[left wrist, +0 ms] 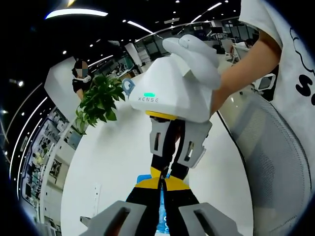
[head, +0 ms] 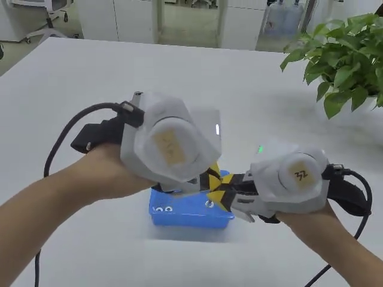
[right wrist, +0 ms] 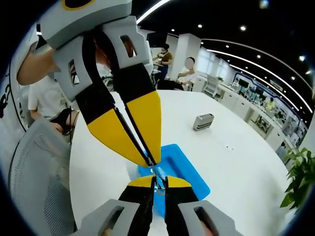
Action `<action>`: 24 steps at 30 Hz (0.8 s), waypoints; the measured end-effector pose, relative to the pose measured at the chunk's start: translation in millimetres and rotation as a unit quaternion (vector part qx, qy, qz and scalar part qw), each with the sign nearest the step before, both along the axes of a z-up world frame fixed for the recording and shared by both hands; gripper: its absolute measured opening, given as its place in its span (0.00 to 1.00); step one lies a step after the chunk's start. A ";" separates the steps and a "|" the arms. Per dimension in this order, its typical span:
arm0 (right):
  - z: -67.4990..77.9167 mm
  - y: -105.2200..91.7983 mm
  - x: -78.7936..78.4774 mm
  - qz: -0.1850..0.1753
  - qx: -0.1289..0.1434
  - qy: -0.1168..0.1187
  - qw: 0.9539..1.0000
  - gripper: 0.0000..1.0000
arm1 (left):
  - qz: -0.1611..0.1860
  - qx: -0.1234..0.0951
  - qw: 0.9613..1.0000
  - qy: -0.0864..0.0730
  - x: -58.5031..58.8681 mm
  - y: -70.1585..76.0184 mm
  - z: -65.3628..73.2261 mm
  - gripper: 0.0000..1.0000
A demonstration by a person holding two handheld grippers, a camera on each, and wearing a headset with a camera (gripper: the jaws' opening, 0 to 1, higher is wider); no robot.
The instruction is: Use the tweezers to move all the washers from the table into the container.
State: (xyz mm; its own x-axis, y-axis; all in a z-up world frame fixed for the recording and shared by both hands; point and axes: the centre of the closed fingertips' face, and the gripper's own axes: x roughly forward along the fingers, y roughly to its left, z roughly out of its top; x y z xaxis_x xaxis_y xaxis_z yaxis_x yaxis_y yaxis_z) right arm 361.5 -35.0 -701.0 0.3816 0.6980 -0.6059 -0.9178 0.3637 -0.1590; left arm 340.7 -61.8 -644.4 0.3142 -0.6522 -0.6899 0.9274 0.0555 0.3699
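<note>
Both hands tilt inward, so the left gripper (left wrist: 161, 186) and right gripper (right wrist: 157, 184) meet tip to tip. Each is clenched on the thin tweezers (right wrist: 134, 137) running between them. Directly below the tips the blue container (head: 185, 219) sits on the white counter (head: 90, 78), a small washer (head: 209, 204) inside.

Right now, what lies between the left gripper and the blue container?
In the right gripper view, thin tweezers run from the left gripper's fingers toward the blue container.
</note>
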 end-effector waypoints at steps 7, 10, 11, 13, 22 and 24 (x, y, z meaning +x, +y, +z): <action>-14.5 -1.6 14.6 -0.006 -0.010 -0.001 1.000 0.03 | 0.009 0.010 1.000 0.002 13.1 -1.3 -15.3 0.00; -24.1 -2.5 18.6 -0.011 -0.012 0.006 1.000 0.03 | 0.017 0.009 1.000 0.009 17.6 -1.4 -23.2 0.00; -26.4 -2.4 19.7 -0.013 -0.011 0.007 1.000 0.03 | 0.019 0.010 1.000 0.010 19.4 -1.5 -26.9 0.00; -33.2 -2.2 21.2 -0.016 -0.013 0.012 1.000 0.04 | 0.021 0.012 1.000 0.012 20.5 -1.7 -34.1 0.00; -61.1 -0.1 16.6 -0.007 -0.031 0.035 0.999 0.04 | 0.021 0.027 0.999 0.039 19.7 1.1 -61.5 0.00; -65.8 -1.2 16.7 -0.007 -0.033 0.039 0.999 0.04 | 0.021 0.027 0.998 0.043 20.2 1.2 -64.8 0.00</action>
State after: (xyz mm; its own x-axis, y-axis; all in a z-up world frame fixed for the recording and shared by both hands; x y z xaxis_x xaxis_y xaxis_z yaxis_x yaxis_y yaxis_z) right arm 378.2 -36.2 -766.8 0.3400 0.6507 -0.6789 -0.9236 0.3670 -0.1108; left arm 360.9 -60.6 -709.2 0.2790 -0.6001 -0.7497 0.9531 0.0778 0.2924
